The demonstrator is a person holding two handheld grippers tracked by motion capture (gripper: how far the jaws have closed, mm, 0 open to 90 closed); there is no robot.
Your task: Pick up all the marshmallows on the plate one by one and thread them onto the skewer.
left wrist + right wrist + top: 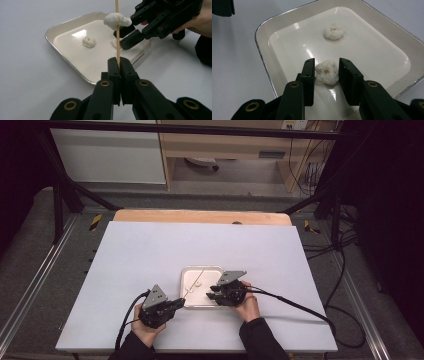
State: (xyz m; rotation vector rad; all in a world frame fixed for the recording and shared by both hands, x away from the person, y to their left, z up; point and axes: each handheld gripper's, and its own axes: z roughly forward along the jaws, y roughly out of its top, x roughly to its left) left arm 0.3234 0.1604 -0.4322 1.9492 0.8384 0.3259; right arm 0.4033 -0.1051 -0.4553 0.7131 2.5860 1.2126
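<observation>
Meanwhile, left hand-held gripper (119, 65) clamps a skewer (117, 37); right hand-held gripper (326, 72) straddles 1 lumpy white piece (326, 72), unpinched.

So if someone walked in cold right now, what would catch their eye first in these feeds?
Probably the wooden skewer clamped upright in the shut left gripper, with one white puffy piece already threaded on it. Next, the right gripper down in the white tray, its jaws either side of a second puffy piece. A third piece lies loose farther back in the tray.
</observation>
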